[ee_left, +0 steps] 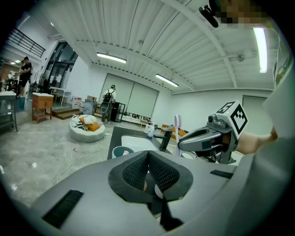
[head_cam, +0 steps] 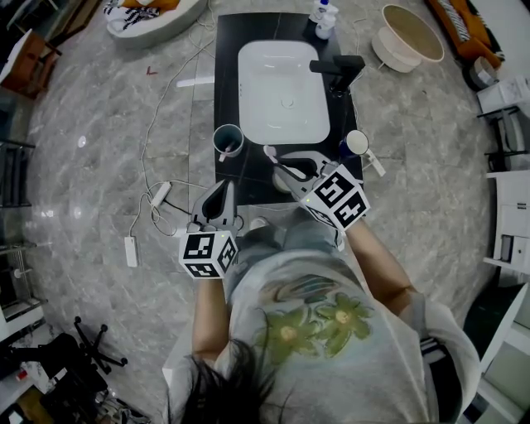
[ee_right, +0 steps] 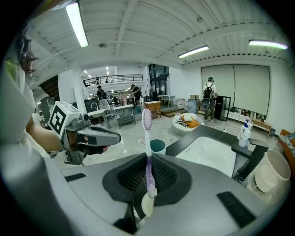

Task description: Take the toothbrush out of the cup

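My right gripper (head_cam: pixel 284 168) (ee_right: pixel 148 159) is shut on a purple toothbrush (ee_right: pixel 147 147), which stands upright between the jaws with its bristle head at the top. Seen from the head view, the toothbrush (head_cam: pixel 273 157) is held over the front of the black counter (head_cam: pixel 225 83), to the right of a teal cup (head_cam: pixel 228 139) (ee_right: pixel 157 146). A pale handle leans inside that cup. My left gripper (head_cam: pixel 222 187) (ee_left: pixel 148 155) is shut on nothing, just off the counter's front edge below the teal cup (ee_left: pixel 121 151).
A white sink (head_cam: pixel 283 93) fills the counter's middle, with a black faucet (head_cam: pixel 338 69) on its right. A white cup (head_cam: pixel 358 142) stands at the front right, small bottles (head_cam: pixel 323 16) at the back. Cables and a power strip (head_cam: pixel 158 195) lie on the floor at left.
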`<state>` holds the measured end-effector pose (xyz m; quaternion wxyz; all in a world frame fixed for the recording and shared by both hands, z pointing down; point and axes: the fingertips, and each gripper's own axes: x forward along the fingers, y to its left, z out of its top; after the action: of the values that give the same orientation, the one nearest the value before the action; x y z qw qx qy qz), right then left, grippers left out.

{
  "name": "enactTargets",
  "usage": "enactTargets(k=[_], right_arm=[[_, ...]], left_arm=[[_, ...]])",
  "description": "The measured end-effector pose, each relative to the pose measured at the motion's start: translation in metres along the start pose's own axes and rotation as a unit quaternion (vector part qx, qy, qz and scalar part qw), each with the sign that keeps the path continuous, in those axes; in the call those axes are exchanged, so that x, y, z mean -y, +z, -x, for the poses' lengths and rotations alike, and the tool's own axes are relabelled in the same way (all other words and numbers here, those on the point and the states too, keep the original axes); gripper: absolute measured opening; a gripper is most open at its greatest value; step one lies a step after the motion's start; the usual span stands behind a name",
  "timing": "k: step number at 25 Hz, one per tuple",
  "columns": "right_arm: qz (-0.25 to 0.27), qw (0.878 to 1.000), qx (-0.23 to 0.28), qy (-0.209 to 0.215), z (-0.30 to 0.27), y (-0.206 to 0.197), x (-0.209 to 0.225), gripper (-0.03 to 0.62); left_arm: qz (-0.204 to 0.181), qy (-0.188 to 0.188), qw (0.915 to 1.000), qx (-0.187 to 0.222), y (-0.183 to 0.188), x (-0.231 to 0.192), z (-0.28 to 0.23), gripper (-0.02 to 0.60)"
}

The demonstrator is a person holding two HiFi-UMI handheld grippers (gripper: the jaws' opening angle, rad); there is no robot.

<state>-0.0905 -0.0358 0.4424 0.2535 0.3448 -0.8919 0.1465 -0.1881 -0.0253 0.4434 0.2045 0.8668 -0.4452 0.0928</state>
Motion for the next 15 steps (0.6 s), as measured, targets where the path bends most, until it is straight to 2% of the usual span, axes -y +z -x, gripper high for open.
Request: enactTargets(k=[7,15], right_arm=[[0.001,1.0,0.0,0.022,-0.005,0.007,-0.02,0.061],[-0.002,0.998,-0.047,0.039,-0.03,-0.004,-0.047,0.063]], left_arm=[[0.003,0.02,0.9998,0.006,-0.001,-0.009,0.012,0.017],[0.015,0.051,0.9985,0.009,-0.008,-0.027,0.036,0.018]])
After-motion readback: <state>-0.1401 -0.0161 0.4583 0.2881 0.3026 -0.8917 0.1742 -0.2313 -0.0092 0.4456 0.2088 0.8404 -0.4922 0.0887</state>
